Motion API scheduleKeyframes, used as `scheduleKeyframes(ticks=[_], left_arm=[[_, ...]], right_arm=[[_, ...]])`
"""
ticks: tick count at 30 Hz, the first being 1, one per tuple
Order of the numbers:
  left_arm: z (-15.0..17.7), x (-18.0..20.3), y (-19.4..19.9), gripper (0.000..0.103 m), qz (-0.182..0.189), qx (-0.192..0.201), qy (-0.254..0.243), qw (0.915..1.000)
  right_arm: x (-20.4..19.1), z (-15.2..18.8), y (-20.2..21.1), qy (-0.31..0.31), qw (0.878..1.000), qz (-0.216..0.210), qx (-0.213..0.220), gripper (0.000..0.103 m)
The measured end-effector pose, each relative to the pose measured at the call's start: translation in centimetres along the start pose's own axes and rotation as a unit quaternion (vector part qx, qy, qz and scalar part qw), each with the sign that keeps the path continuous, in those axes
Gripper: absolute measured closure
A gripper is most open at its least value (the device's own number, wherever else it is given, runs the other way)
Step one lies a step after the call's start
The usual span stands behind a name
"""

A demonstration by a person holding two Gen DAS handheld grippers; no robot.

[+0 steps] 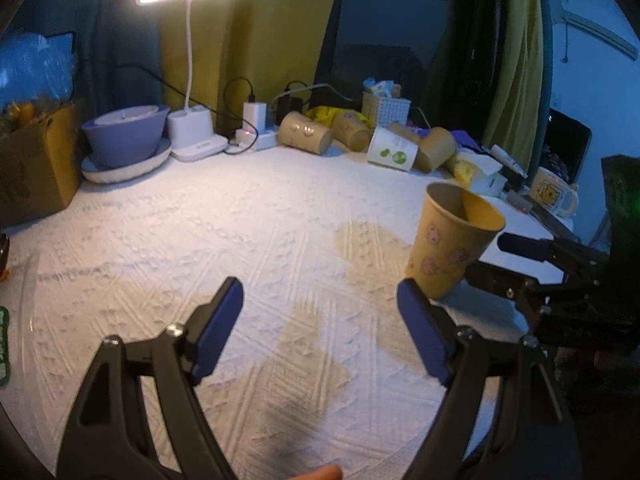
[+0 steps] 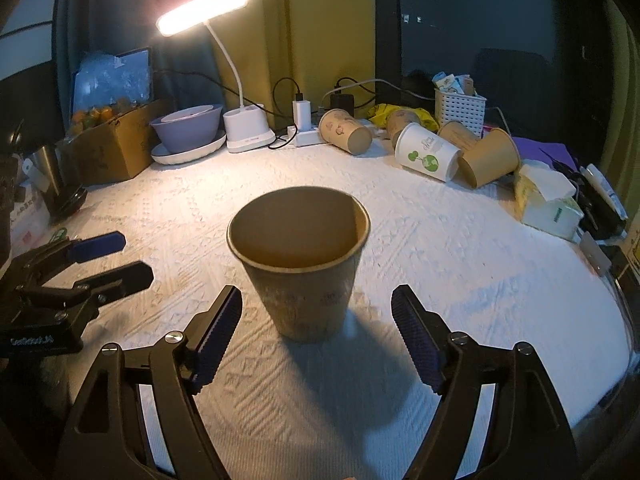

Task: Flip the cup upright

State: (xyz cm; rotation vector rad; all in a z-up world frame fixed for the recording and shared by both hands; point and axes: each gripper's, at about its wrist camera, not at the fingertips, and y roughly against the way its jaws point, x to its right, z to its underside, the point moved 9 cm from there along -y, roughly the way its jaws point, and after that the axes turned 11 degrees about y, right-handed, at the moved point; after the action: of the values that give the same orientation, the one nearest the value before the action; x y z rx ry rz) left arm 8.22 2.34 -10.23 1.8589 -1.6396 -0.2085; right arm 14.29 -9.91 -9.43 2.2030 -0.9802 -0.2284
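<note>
A brown paper cup (image 2: 301, 264) with faint pink prints stands upright on the white textured cloth (image 2: 440, 248), mouth up. My right gripper (image 2: 318, 334) is open, its blue pads on either side of the cup's base without touching it. The cup also shows in the left wrist view (image 1: 450, 240), at the right, with the right gripper (image 1: 486, 258) just behind it. My left gripper (image 1: 320, 328) is open and empty over bare cloth, left of the cup. It shows in the right wrist view (image 2: 120, 256) at the left edge.
Several paper cups (image 2: 428, 152) lie on their sides at the back, beside a white basket (image 2: 460, 110) and a tissue pack (image 2: 546, 200). A lit desk lamp (image 2: 246, 128), a purple bowl (image 2: 188, 128), a cardboard box (image 2: 108, 152) and chargers line the back left. A mug (image 1: 554, 194) stands far right.
</note>
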Motion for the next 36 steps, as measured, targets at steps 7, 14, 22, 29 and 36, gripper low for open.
scheduleKeyframes(ticks=[7, 14, 22, 29, 36], left_arm=[[0.8, 1.9, 0.5, 0.022, 0.013, -0.012, -0.015, 0.9997], [0.1, 3.9, 2.2, 0.022, 0.032, 0.006, -0.021, 0.9992], [-0.9, 6.2, 4.0, 0.022, 0.044, 0.032, -0.040, 0.9977], [-2.7, 8.0, 6.7, 0.022, 0.059, 0.073, -0.045, 0.9946], [-4.4, 8.8, 8.5, 0.021, 0.083, 0.097, -0.030, 0.9914]], right_arm=[[0.0, 0.6, 2.1, -0.007, 1.000, 0.007, 0.002, 0.023], [0.6, 0.7, 4.4, -0.018, 1.000, 0.020, 0.014, 0.023], [1.2, -0.8, 7.6, -0.014, 0.998, 0.037, 0.039, 0.023], [1.6, -1.9, 9.8, -0.009, 0.997, 0.049, 0.060, 0.023], [1.8, -3.4, 12.1, -0.002, 0.994, 0.063, 0.086, 0.023]])
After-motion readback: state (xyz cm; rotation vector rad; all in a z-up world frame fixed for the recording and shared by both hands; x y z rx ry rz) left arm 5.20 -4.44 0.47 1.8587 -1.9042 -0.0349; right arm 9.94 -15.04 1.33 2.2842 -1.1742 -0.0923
